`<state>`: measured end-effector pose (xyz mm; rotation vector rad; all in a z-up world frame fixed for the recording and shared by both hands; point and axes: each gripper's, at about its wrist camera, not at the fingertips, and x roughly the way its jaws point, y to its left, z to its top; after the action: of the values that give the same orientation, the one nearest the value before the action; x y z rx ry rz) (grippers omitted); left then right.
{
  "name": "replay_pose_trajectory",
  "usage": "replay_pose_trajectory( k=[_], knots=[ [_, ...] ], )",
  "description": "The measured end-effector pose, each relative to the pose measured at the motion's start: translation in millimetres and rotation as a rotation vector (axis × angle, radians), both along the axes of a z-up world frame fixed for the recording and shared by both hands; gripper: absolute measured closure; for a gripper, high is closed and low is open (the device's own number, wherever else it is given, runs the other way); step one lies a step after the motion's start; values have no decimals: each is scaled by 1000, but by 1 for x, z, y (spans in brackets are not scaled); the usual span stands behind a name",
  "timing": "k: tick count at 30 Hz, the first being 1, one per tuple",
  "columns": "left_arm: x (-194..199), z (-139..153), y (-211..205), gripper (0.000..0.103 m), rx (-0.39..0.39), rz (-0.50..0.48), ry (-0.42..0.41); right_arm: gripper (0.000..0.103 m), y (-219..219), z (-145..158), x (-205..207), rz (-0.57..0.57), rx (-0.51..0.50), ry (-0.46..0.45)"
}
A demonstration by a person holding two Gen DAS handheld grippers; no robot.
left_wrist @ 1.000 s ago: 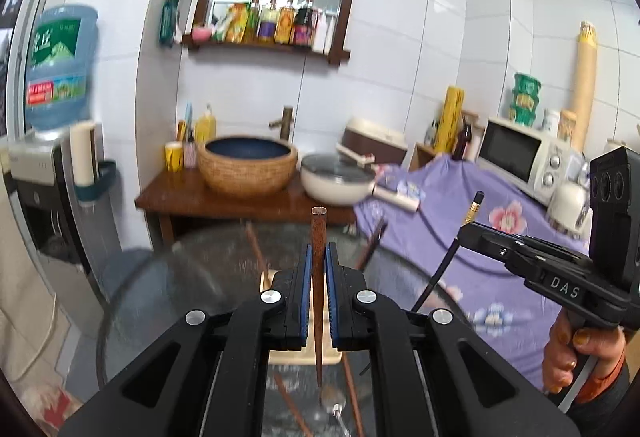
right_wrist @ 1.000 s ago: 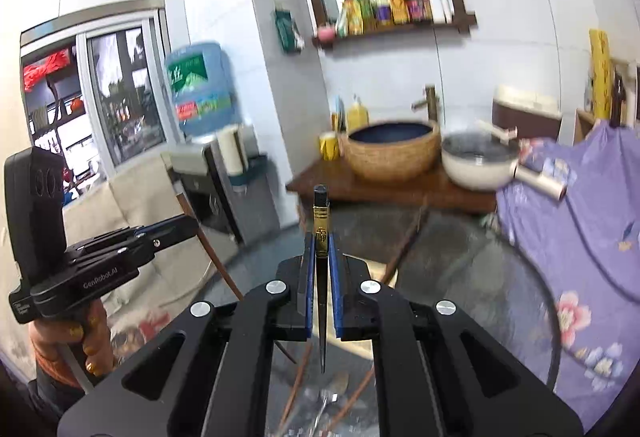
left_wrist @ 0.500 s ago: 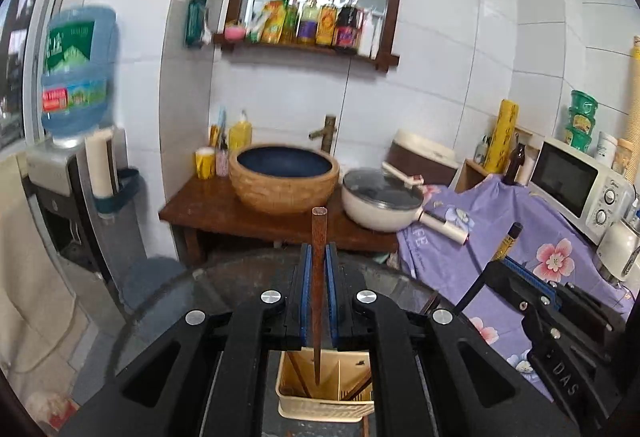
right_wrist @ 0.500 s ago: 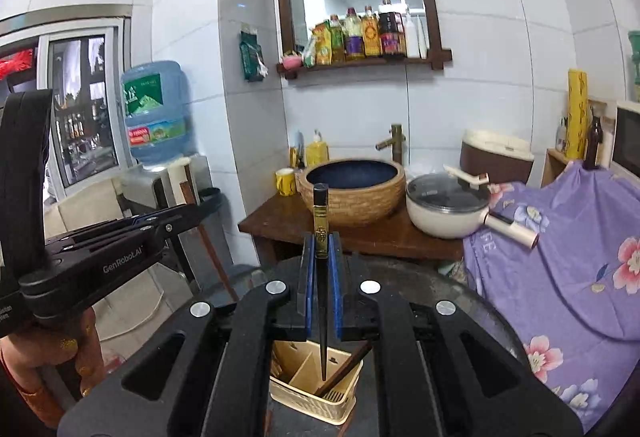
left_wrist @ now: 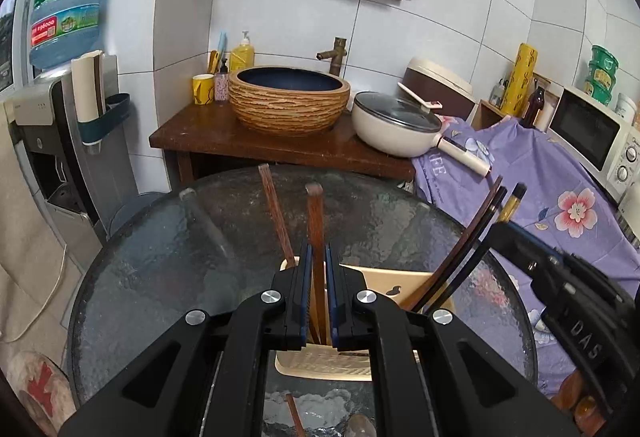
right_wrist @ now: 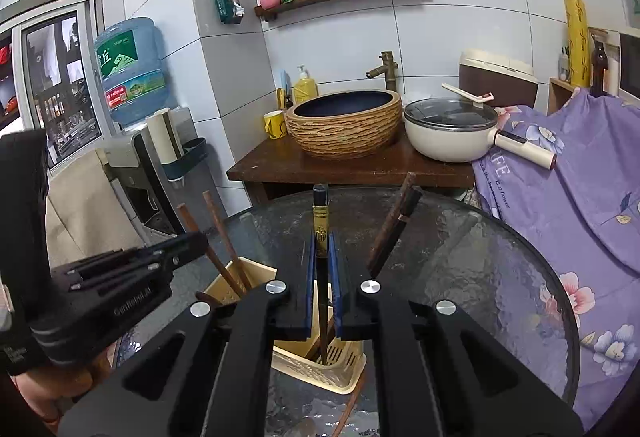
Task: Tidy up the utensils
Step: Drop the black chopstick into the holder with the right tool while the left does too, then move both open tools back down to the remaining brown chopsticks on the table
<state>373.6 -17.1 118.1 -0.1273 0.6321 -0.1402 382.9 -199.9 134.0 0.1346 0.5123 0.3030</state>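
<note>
A beige slotted utensil holder stands on the round glass table. My left gripper is shut on a brown wooden chopstick, whose lower end is down in the holder's left compartment beside another brown chopstick. My right gripper is shut on a black chopstick with a gold band, its tip inside the holder's right compartment. Two dark chopsticks lean there too. Each gripper shows in the other's view, the right one and the left one.
The glass table has loose utensils near its front edge. Behind it stand a wooden counter with a woven basin, a lidded pan, a water dispenser at left and purple-draped furniture at right.
Both grippers have come down over the holder; the chopsticks' lower ends have dropped into its compartments. The table and holder now fill the lower view.
</note>
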Motion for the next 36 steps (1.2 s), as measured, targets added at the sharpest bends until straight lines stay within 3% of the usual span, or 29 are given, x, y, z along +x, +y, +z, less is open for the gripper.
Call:
replay_pose_trajectory(
  k=[4, 5, 6, 7, 8, 10, 12, 14, 17, 21, 25, 30, 36],
  knots=[
    [-1, -4, 2, 90, -7, -19, -1, 95, -5, -1, 1, 4, 9, -3],
    [-2, -3, 1, 78, -6, -21, -6, 95, -6, -1, 0, 5, 13, -6],
    [-6, -2, 2, 59, -8, -24, -17, 94, -7, -1, -2, 2, 14, -13],
    [-9, -1, 2, 49, -13, -21, -28, 91, -9, -1, -5, -3, 13, -29],
    [-18, 1, 5, 35, -27, -11, -56, 86, -10, 0, -10, -5, 10, -43],
    [-38, 4, 12, 19, -39, 3, -112, 50, -11, 1, -20, -6, 7, -65],
    [-58, 1, 16, 6, -37, 5, -150, 46, -14, -2, -36, -21, -5, -101],
    [-77, -12, 21, 6, -20, 4, -151, 45, -12, -11, -57, -21, -47, -123],
    [-92, -40, 25, 6, 9, 10, -85, 38, -10, -31, -77, -5, -70, -109],
    [-110, -88, 30, 7, 15, 58, 24, 38, -8, -74, -93, -19, -132, -19],
    [-124, -130, 32, 7, 30, 76, 112, 38, -6, -128, -96, -49, -159, 151],
    [-135, -152, 40, 10, 27, 110, 155, 38, -3, -172, -104, -32, -136, 301],
    [-138, -164, 41, 21, 25, 113, 189, 43, 9, -195, -113, -10, -145, 366]
  ],
)
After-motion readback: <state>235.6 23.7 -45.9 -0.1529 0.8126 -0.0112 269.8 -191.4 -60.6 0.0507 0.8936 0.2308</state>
